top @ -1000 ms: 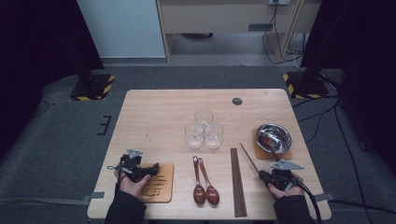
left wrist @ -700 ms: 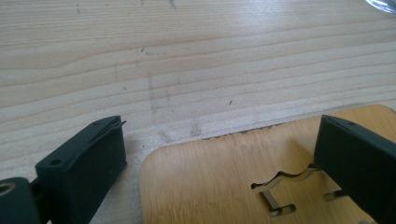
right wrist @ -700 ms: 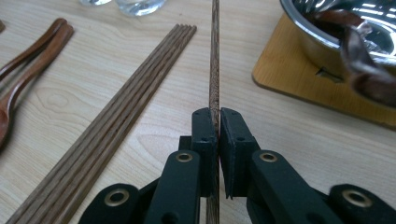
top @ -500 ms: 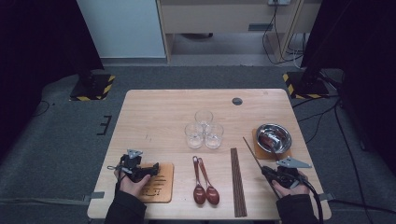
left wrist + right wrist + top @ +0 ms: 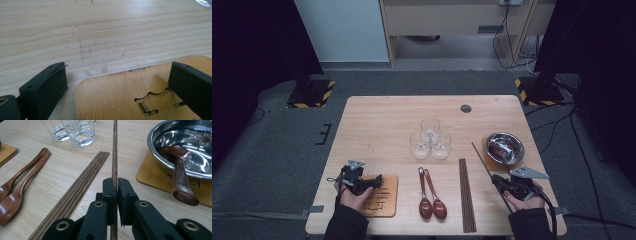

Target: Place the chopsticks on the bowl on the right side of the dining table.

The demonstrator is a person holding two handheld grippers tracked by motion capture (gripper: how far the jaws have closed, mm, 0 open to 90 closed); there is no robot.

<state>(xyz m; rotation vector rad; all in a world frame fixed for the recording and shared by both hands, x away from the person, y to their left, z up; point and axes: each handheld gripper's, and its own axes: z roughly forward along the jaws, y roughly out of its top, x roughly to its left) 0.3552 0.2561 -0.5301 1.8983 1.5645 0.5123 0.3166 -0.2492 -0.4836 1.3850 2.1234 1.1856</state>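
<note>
Two tongs working at the surface (image 5: 377, 120), taken left to right. Left tongs (image 5: 373, 181) resting wide open over the near-left mat (image 5: 382, 196), one jaw standing off its corner and the other over its slotted top, gripping nothing; probably waiting there, parked low and out of the way. Further right, lying side by side: two spoons (image 5: 430, 200), bowls toward the person, likely laid out ready for picking. Beyond them, standing together in a tight cluster: three glasses (image 5: 430, 139). Next, lying in a neat bundle: spare chopsticks (image 5: 467, 192), apparently the stock being drawn from. Right tongs (image 5: 117, 185) clamping shut on a single chopstick (image 5: 115, 150), pinched near its lower part so the long end is pointing up and away toward the bowl (image 5: 492, 140). Being held clear of the surface, just right of the bundle. Sitting on its own mat (image 5: 155, 178) at far right, the bowl already carrying a spoon (image 5: 180, 173), so seemingly the chopstick's destination.
</note>
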